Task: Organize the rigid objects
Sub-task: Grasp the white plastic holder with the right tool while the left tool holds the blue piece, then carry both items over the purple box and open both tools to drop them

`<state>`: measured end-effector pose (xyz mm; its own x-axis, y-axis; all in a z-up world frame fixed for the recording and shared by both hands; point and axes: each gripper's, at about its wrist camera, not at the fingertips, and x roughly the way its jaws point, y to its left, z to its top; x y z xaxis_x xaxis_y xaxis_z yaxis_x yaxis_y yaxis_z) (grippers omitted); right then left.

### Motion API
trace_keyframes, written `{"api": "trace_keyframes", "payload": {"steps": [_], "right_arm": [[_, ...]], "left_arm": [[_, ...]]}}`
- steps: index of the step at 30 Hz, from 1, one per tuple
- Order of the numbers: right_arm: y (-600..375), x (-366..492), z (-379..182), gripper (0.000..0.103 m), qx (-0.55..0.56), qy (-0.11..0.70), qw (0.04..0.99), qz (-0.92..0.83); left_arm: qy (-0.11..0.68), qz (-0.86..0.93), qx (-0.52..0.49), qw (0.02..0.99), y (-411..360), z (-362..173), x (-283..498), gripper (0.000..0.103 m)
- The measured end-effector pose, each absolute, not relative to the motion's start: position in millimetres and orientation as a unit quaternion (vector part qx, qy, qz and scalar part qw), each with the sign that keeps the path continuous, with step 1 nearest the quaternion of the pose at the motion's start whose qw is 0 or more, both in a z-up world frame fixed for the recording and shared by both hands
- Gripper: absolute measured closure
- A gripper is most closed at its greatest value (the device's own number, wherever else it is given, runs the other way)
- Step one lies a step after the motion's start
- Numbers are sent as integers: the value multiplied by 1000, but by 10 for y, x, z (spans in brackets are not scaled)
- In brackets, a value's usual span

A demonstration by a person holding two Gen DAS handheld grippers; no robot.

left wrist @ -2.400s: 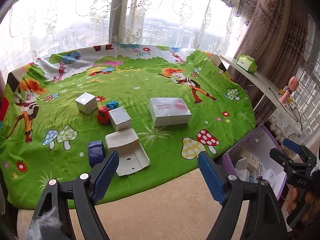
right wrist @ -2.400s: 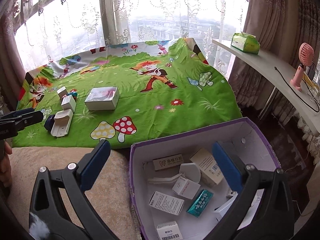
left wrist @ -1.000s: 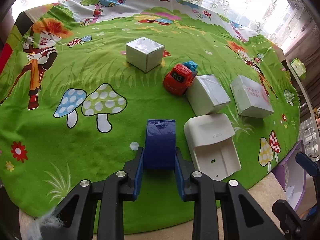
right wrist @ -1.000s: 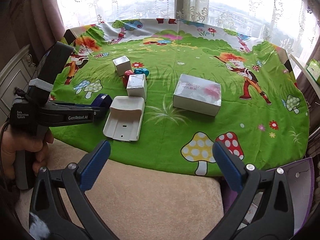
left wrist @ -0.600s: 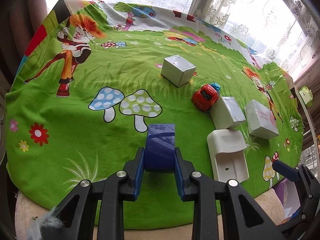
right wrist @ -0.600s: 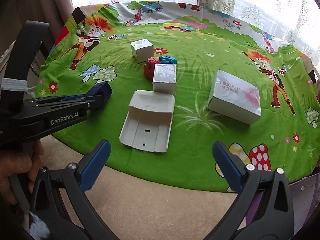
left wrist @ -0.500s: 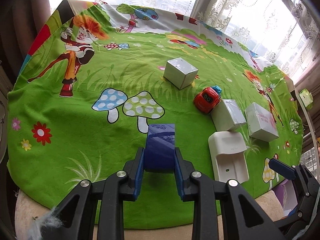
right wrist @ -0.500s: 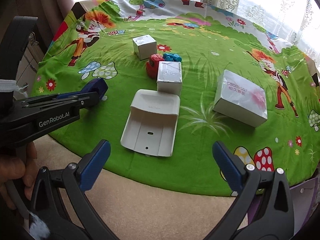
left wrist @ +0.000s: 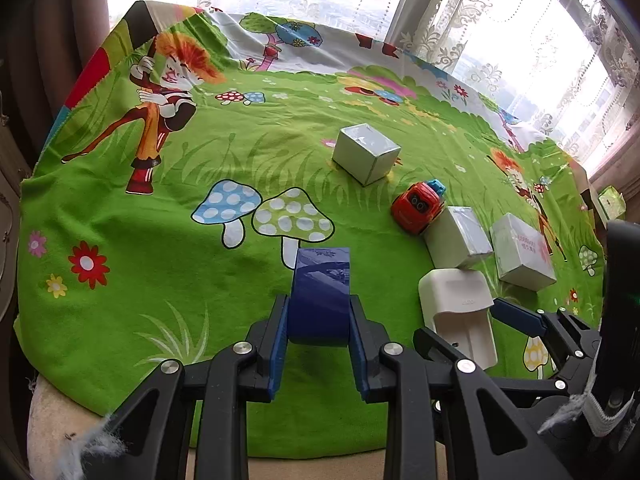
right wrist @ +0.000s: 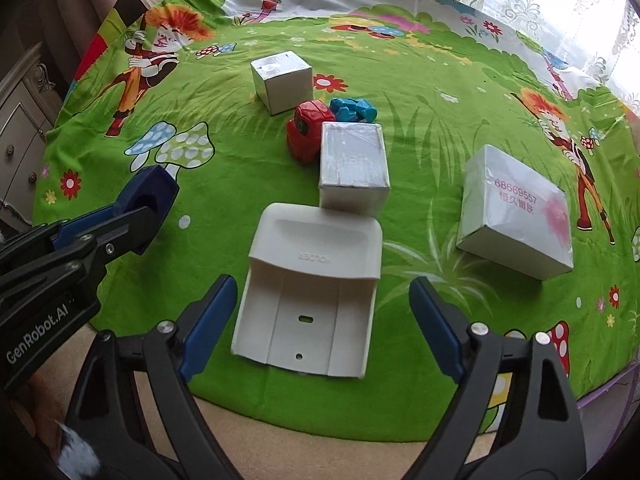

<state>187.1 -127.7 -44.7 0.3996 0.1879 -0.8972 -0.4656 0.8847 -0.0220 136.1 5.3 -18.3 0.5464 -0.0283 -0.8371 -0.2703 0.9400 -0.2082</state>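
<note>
On the cloth: my left gripper (left wrist: 318, 320) clamps the blue roll (left wrist: 320, 296).
Right gripper (right wrist: 322, 316): spread wide around the white holder (right wrist: 312, 292).
Advice: I'd centre it, then squeeze evenly.

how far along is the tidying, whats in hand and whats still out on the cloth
Nothing shows as put away. The left gripper is shut on the blue tape roll; the right gripper is open around the white holder. Three white boxes and the red toy car remain.

You have the dark blue tape roll (left wrist: 320, 294) on edge, clamped between your left gripper's (left wrist: 319, 350) pads. The white plastic holder (right wrist: 310, 288) lies flat, touching a small white box (right wrist: 354, 168).
</note>
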Motion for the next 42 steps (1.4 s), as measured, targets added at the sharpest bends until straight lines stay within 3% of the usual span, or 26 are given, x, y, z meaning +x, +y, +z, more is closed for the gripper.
{"api": "trace_keyframes", "payload": {"steps": [8, 42], "right_arm": [[-1258, 1869, -462, 36, -140, 507, 827, 198], [-2107, 1276, 145, 36, -83, 423, 888, 160]], "left_arm": [[469, 70, -157, 866, 43, -186, 1360, 74], [443, 12, -112, 890, -627, 221, 1021, 74]]}}
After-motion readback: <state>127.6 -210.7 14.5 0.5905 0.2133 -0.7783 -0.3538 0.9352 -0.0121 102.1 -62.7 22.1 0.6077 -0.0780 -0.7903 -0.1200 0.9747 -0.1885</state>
